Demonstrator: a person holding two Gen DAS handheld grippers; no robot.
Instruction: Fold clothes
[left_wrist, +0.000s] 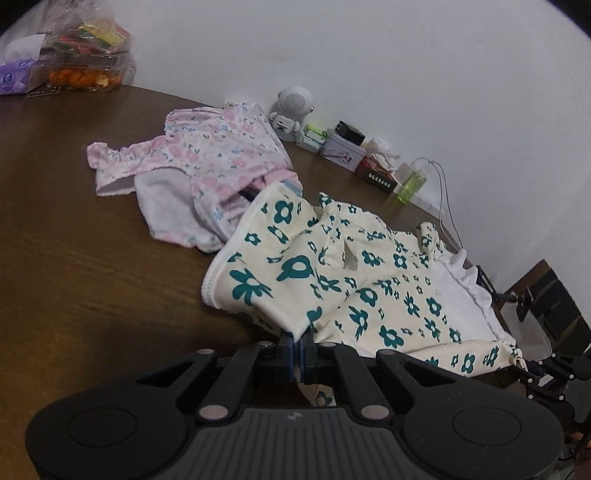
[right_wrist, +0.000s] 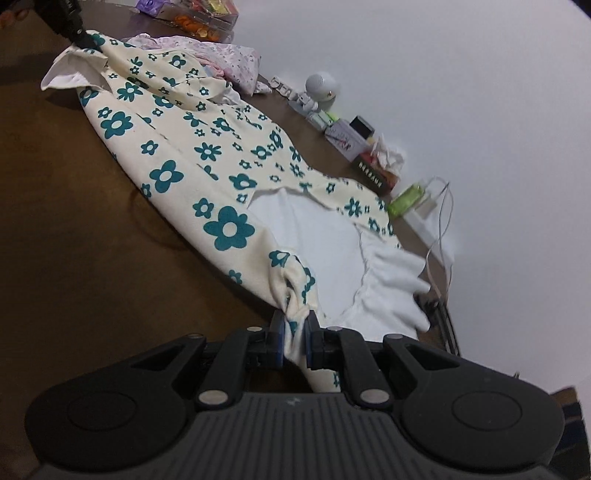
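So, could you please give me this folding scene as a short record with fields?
surface: brown table
garment in work: cream garment with teal flowers, white lining showing, spread between the grippers
left gripper: shut on one end of the cream garment
right gripper: shut on bunched fabric at the other end
other clothing: pink floral garment, crumpled, beyond the cream one
along the wall: white speaker figure, small boxes, green bottle, cable
far corner: tissue pack, clear food container
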